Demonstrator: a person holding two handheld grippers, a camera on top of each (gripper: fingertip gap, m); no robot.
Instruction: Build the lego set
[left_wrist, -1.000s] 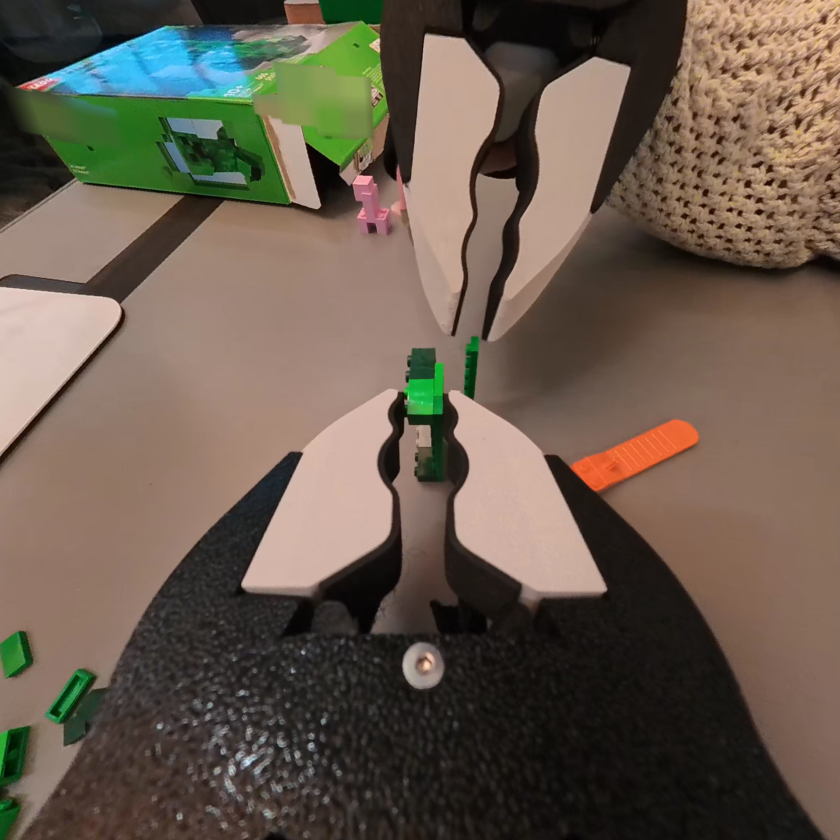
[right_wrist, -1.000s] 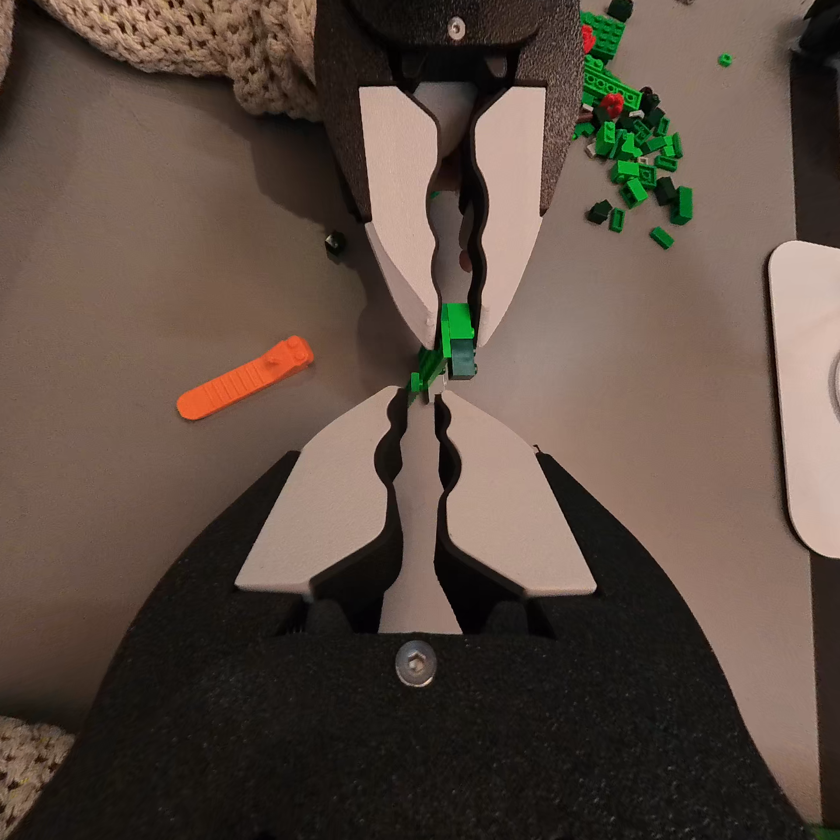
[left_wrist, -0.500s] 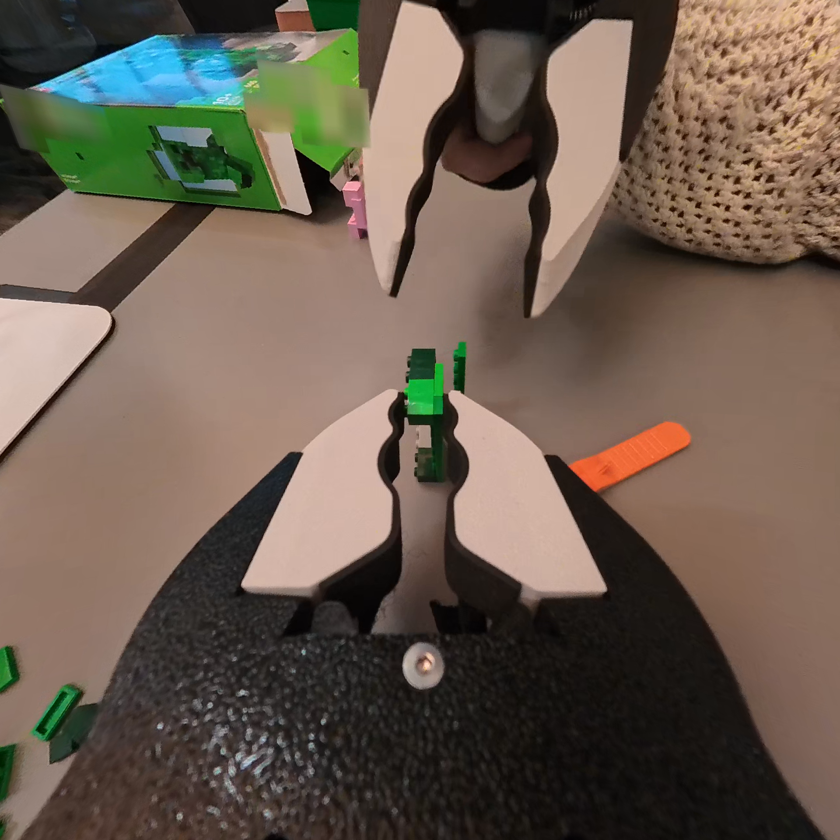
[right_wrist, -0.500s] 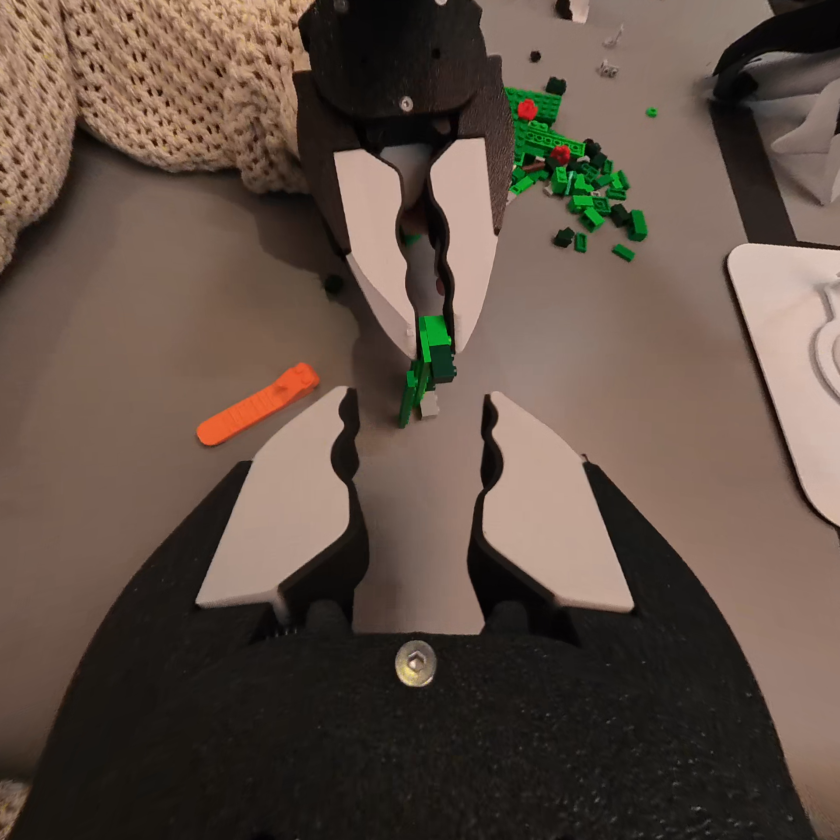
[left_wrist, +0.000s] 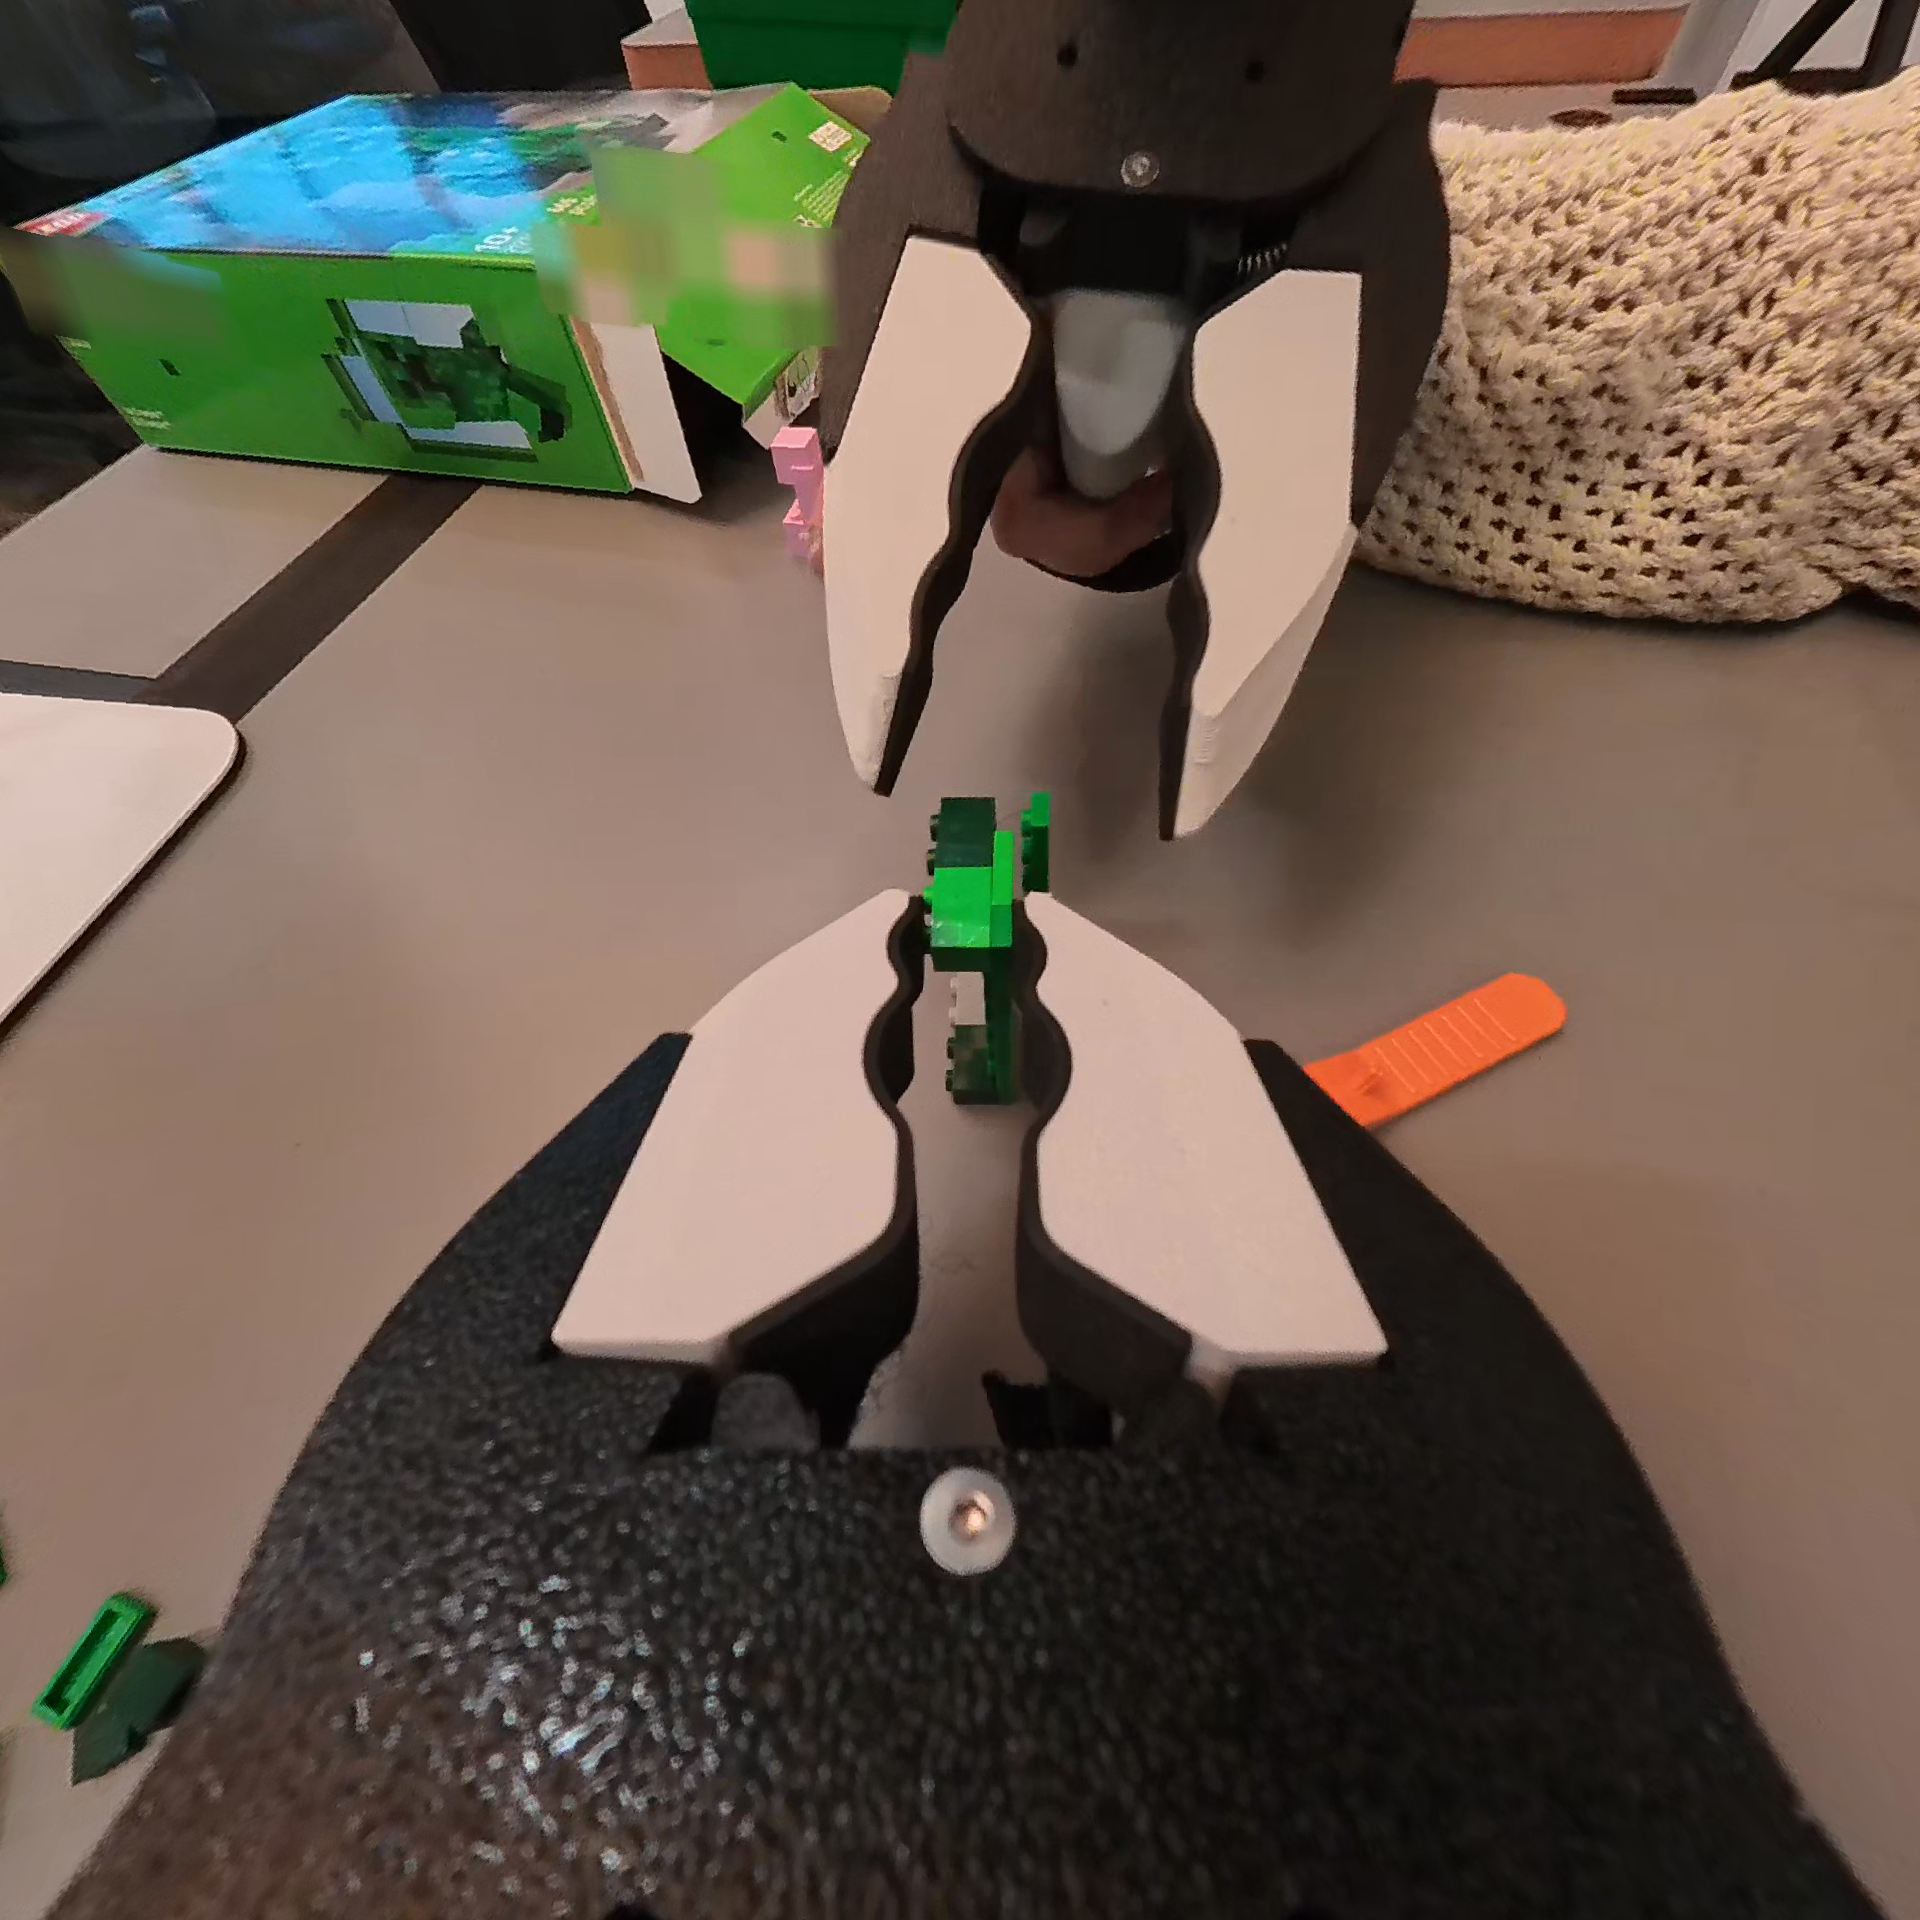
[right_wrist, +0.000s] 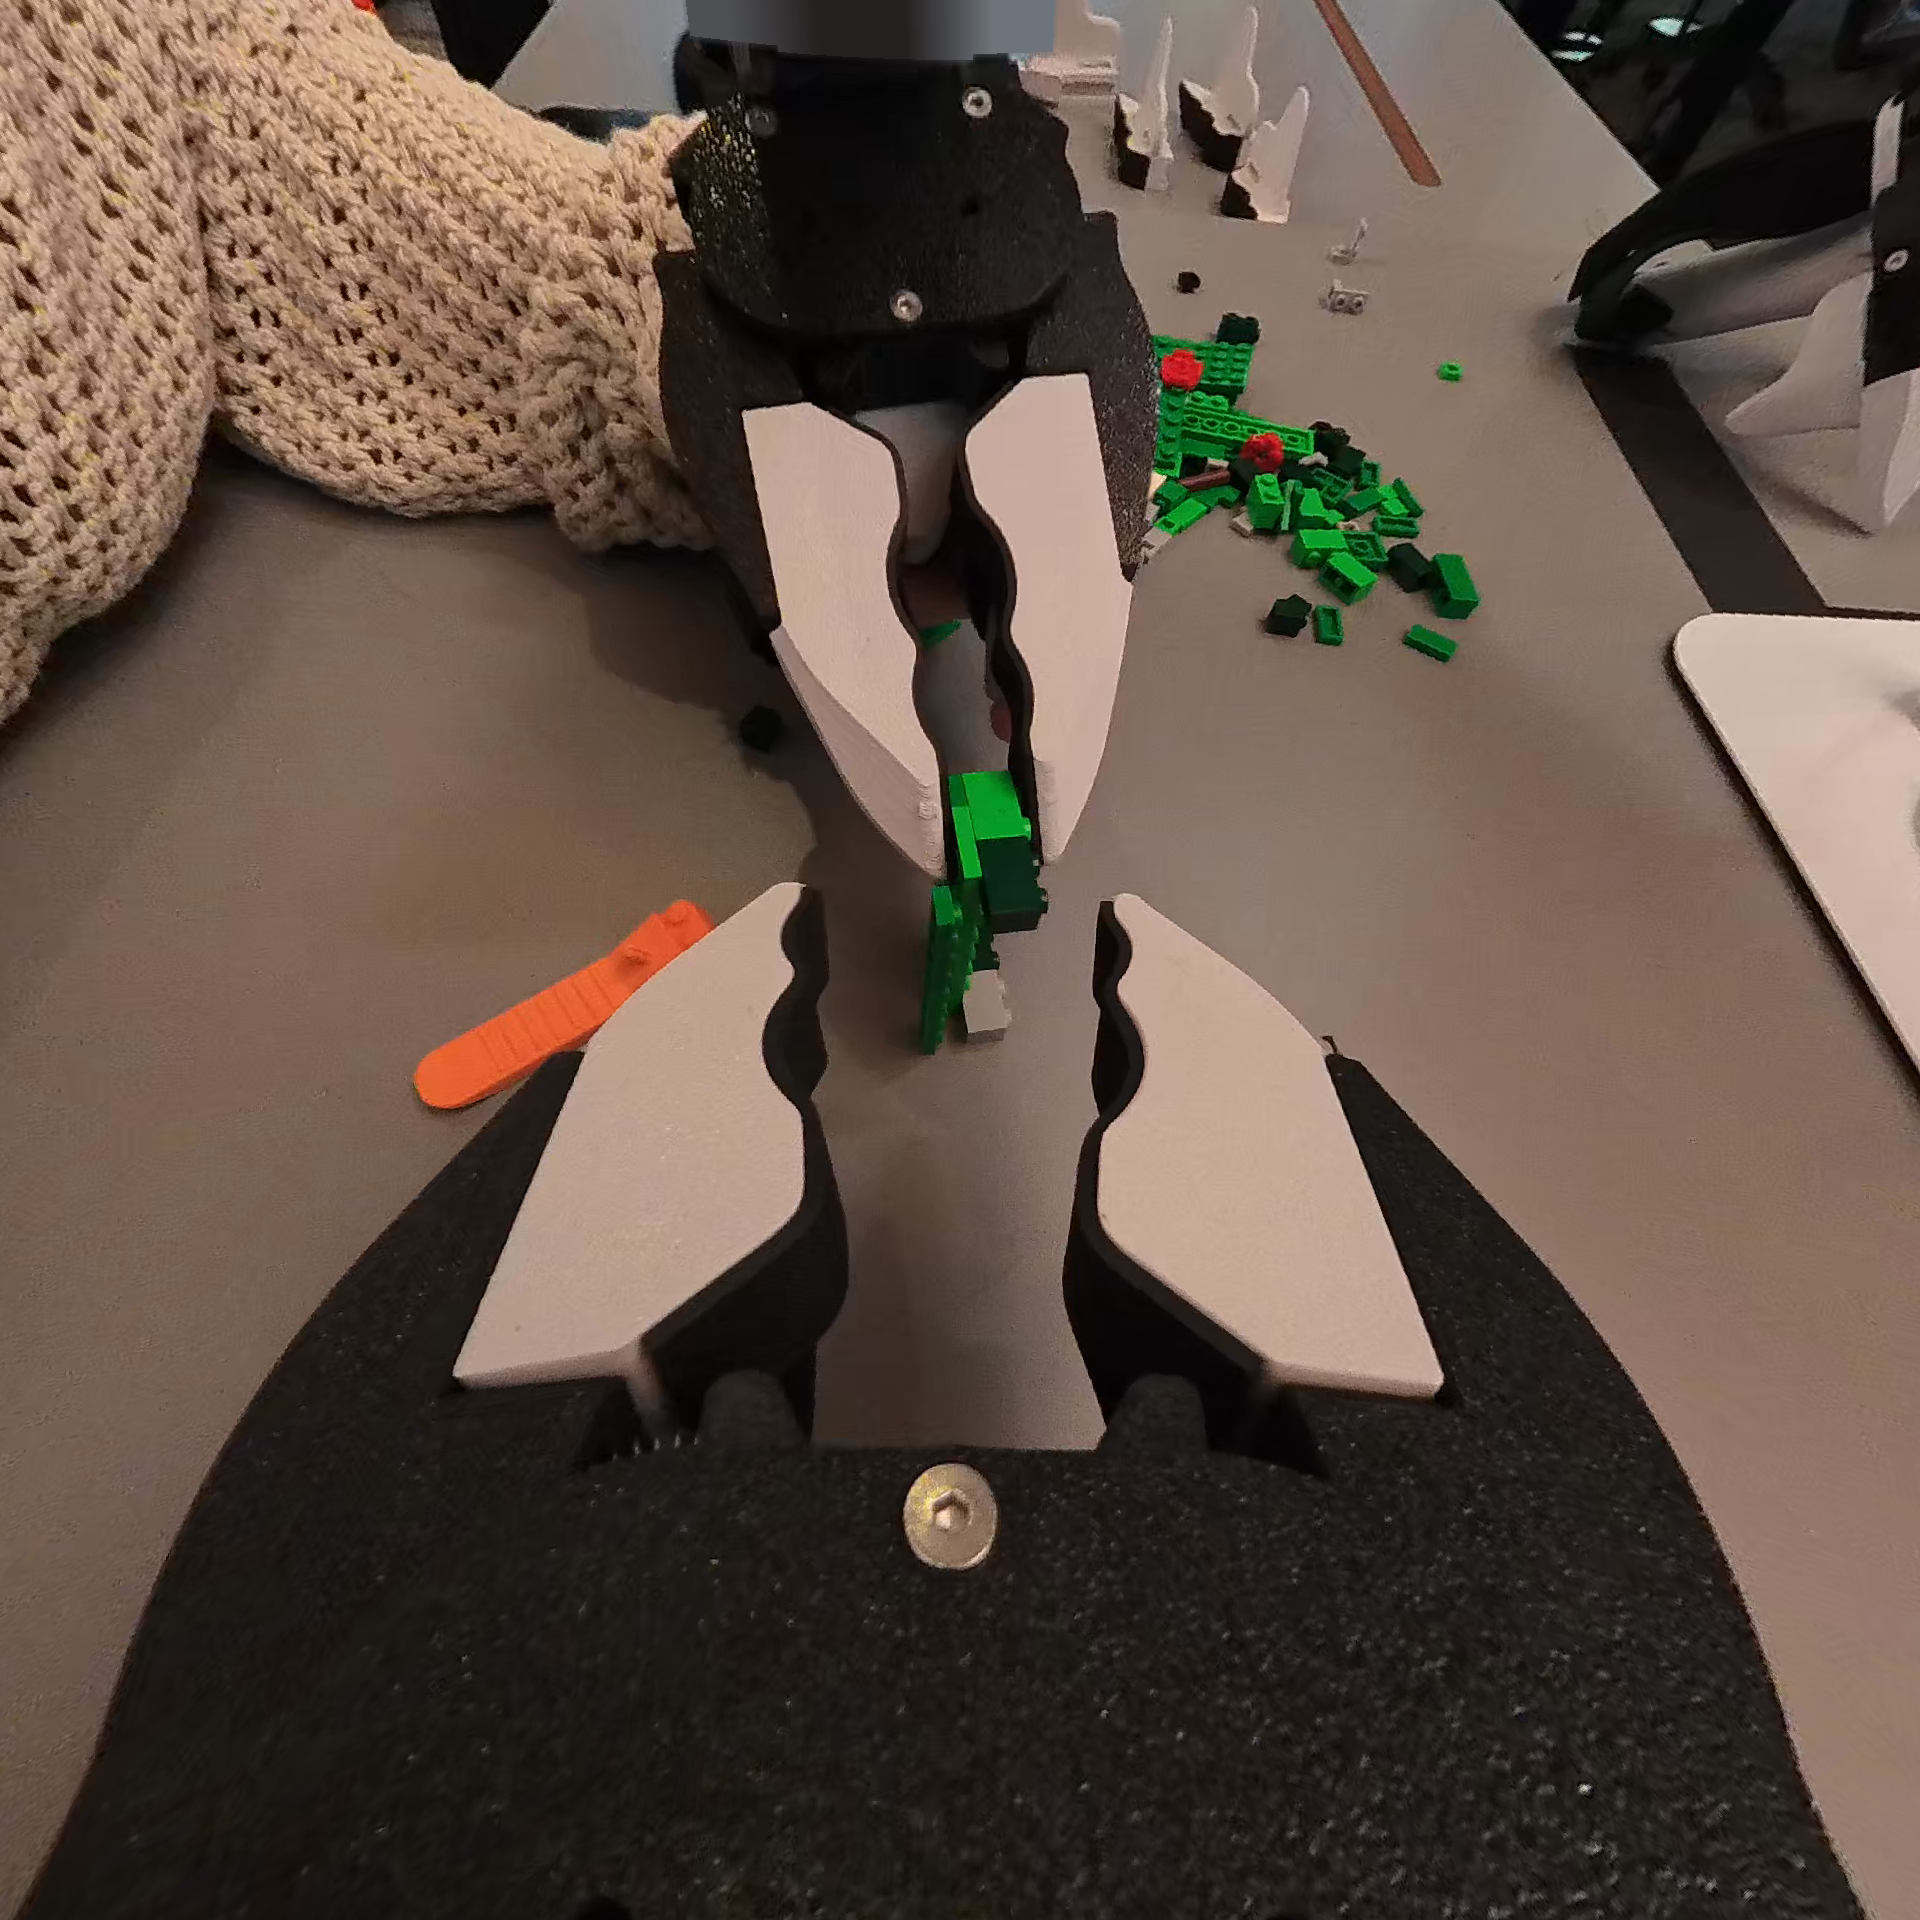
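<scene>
A small green lego build (left_wrist: 975, 940) of light and dark green bricks with a grey piece stands on the grey table. My left gripper (left_wrist: 968, 909) is shut on it and holds it upright. In the right wrist view the same build (right_wrist: 977, 914) sticks out below the left gripper's tips, with a thin green plate on its side. My right gripper (right_wrist: 961, 914) is open and empty, its fingers on either side of the build and apart from it. In the left wrist view it (left_wrist: 1023, 805) hangs open just beyond the build.
An orange brick separator (right_wrist: 551, 1013) lies beside the build. A pile of loose green and red bricks (right_wrist: 1320, 499) lies behind the left gripper. The green lego box (left_wrist: 353, 301) and a pink figure (left_wrist: 800, 488) stand at the table's far side. A white board (right_wrist: 1829, 769) lies nearby. Both grippers' tips are close together, under 4 cm apart. The right tips stand about 9 cm off the orange brick separator (right_wrist: 551, 1013). It is also in sight in the left wrist view (left_wrist: 1433, 1054).
My right gripper has let go of the thin green plate, now attached to the build, has opened wide and pulled back a little. The left gripper still holds the build in place.
</scene>
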